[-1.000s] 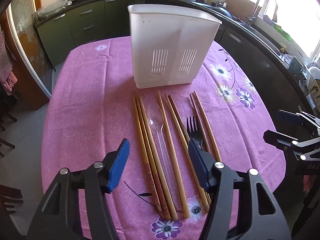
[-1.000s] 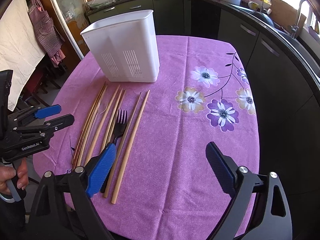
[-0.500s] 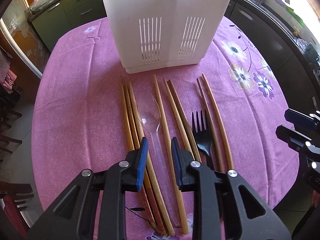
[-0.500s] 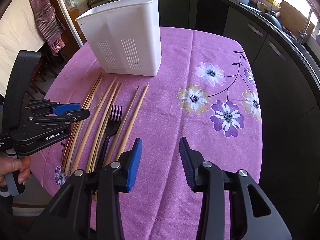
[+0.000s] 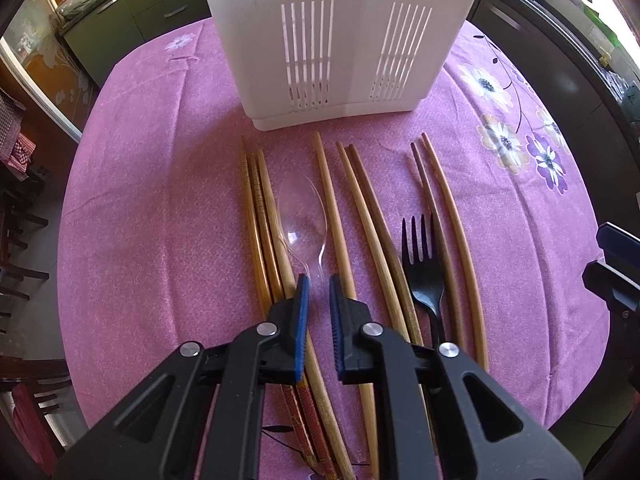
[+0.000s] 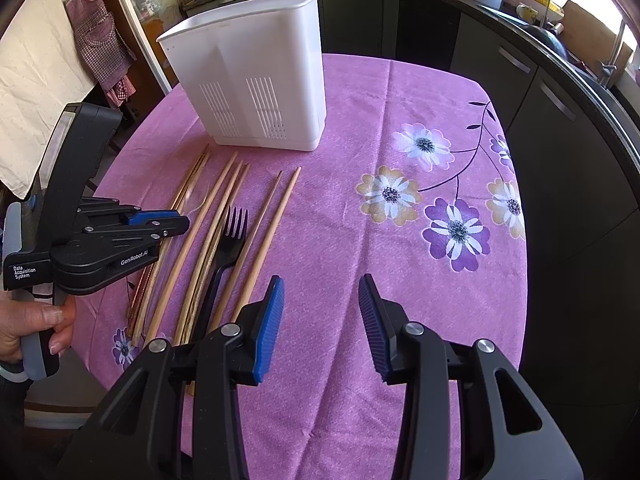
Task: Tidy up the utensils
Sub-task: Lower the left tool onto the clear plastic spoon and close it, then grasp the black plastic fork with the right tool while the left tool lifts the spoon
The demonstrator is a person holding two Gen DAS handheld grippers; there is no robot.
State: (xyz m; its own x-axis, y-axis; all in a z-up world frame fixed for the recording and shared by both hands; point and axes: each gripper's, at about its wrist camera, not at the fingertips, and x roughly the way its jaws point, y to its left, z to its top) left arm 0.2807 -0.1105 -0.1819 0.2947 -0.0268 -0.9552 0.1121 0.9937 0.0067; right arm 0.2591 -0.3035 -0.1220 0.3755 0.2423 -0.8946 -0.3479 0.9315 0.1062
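Note:
A white slotted utensil holder [image 5: 340, 36] stands on the purple tablecloth [image 5: 160, 200]; it also shows in the right wrist view [image 6: 256, 76]. In front of it lie several wooden chopsticks [image 5: 336, 216], a clear plastic spoon [image 5: 303, 212] and a black fork [image 5: 422, 264]. My left gripper [image 5: 318, 284] sits low over the spoon's handle, its jaws nearly closed with a narrow gap around the handle. My right gripper [image 6: 320, 292] is open and empty above the cloth, right of the fork [image 6: 228, 240].
Dark kitchen cabinets and a counter with a sink [image 6: 552, 36] curve round the table's far and right sides. Chairs [image 5: 20, 264] stand at the left. The tablecloth [image 6: 400, 240] has flower prints on its right half.
My left gripper has moved forward and down over the spoon and narrowed its jaws around the handle. My right gripper has narrowed from wide open, then opened a little.

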